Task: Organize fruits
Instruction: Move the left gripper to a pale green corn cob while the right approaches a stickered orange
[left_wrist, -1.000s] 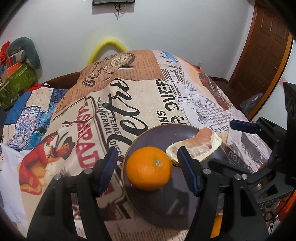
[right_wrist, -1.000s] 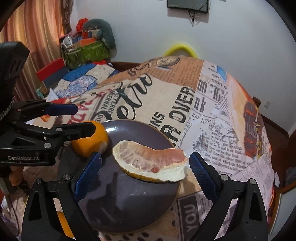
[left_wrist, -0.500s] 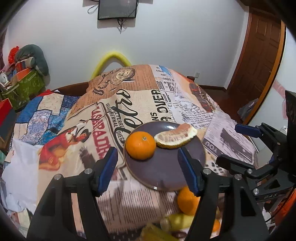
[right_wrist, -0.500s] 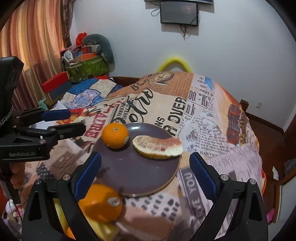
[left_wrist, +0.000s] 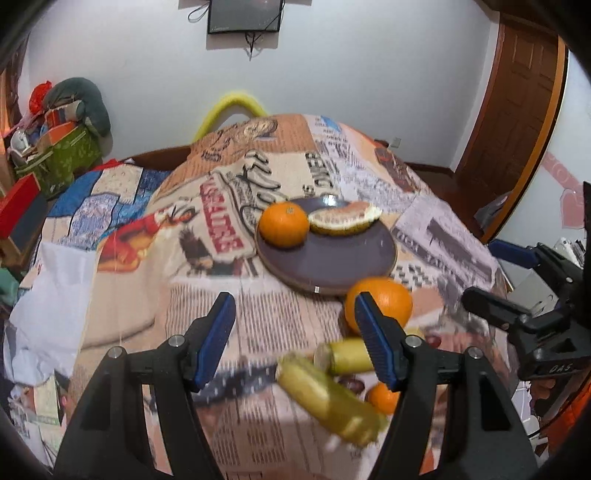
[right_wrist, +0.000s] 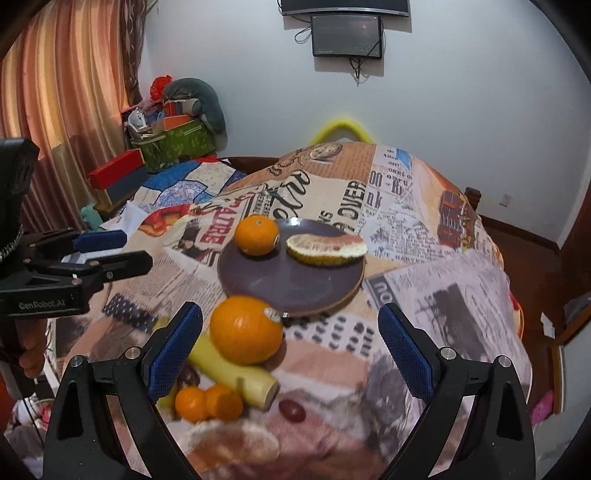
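On the dark plate (right_wrist: 288, 284), a small orange (right_wrist: 256, 235) and a pomelo wedge (right_wrist: 327, 249) are sitting side by side, well ahead of both my grippers. Nearer, off the plate, I'm seeing a bigger orange (right_wrist: 245, 330) between the right gripper's (right_wrist: 290, 349) open, empty fingers; the left gripper (left_wrist: 293, 338) is gaping over blurred yellow pieces (left_wrist: 327, 397), possibly banana.

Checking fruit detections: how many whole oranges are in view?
4. One on the plate beside the pomelo wedge. A big one just off the plate's near rim. Two small ones together nearer the camera. The grippers may hide more.
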